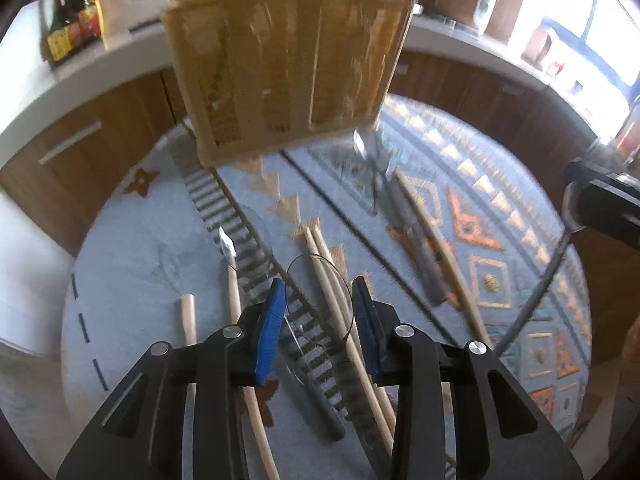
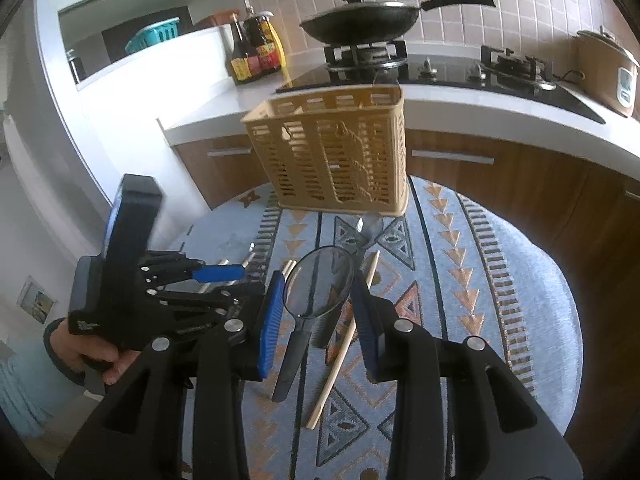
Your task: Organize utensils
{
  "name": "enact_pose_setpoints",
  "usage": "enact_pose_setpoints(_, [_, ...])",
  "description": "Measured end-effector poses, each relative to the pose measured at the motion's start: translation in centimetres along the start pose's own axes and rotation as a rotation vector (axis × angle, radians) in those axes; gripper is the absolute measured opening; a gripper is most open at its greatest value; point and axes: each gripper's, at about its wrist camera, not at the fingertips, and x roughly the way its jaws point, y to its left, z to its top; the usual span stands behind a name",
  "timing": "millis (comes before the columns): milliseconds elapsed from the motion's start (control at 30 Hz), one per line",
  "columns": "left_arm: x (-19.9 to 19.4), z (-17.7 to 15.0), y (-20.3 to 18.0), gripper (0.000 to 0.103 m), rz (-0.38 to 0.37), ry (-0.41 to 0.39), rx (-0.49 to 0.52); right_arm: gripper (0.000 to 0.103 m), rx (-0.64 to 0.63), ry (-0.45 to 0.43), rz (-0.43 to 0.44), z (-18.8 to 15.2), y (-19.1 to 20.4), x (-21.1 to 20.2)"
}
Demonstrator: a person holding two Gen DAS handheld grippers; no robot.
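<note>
A tan slotted utensil basket stands at the far edge of a round table with a patterned blue cloth; it also shows in the left wrist view. My right gripper is shut on a clear spoon with a dark handle, held above the cloth. My left gripper is shut on another clear spoon. Wooden chopsticks and other utensils lie on the cloth beneath it. One chopstick lies under the right gripper.
A counter behind the table holds a gas hob with a black wok, sauce bottles and a rice cooker. Wooden cabinets sit below. The left gripper and the hand show in the right wrist view.
</note>
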Motion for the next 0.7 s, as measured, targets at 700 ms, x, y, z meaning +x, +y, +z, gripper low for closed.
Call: enact_pose_setpoints(700, [-17.9, 11.6, 2.9, 0.032, 0.2, -0.962, -0.12, 0.031, -0.053, -0.536, -0.233, 13.0, 3.0, -4.8])
